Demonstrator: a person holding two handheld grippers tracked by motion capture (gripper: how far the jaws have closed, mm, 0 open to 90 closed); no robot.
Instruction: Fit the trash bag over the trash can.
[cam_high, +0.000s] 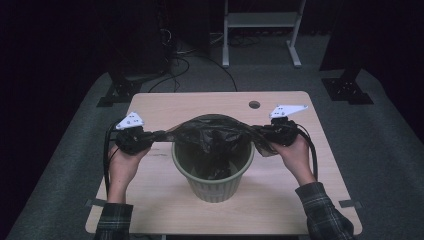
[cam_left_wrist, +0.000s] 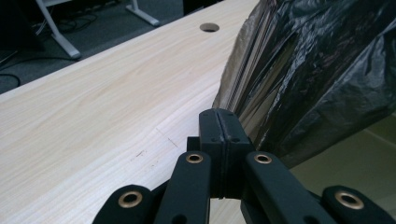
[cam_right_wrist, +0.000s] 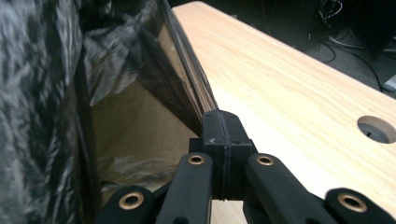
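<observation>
A black plastic bag (cam_high: 212, 131) is stretched over the mouth of a green ribbed bin (cam_high: 214, 175) at the table's middle. My left gripper (cam_high: 156, 135) is shut on the bag's left edge, level with the bin's rim. My right gripper (cam_high: 257, 133) is shut on the bag's right edge. In the left gripper view the closed jaws (cam_left_wrist: 219, 117) pinch the thin film where the bag (cam_left_wrist: 322, 70) fans out to the right. In the right gripper view the closed jaws (cam_right_wrist: 219, 120) hold a taut fold, and the bag (cam_right_wrist: 46, 74) hangs to the left.
The light wooden table (cam_high: 165, 205) has a round cable hole (cam_high: 254, 105) near its far edge. A white desk frame (cam_high: 260, 30) and cables lie on the floor beyond. Dark stands flank the table's far corners.
</observation>
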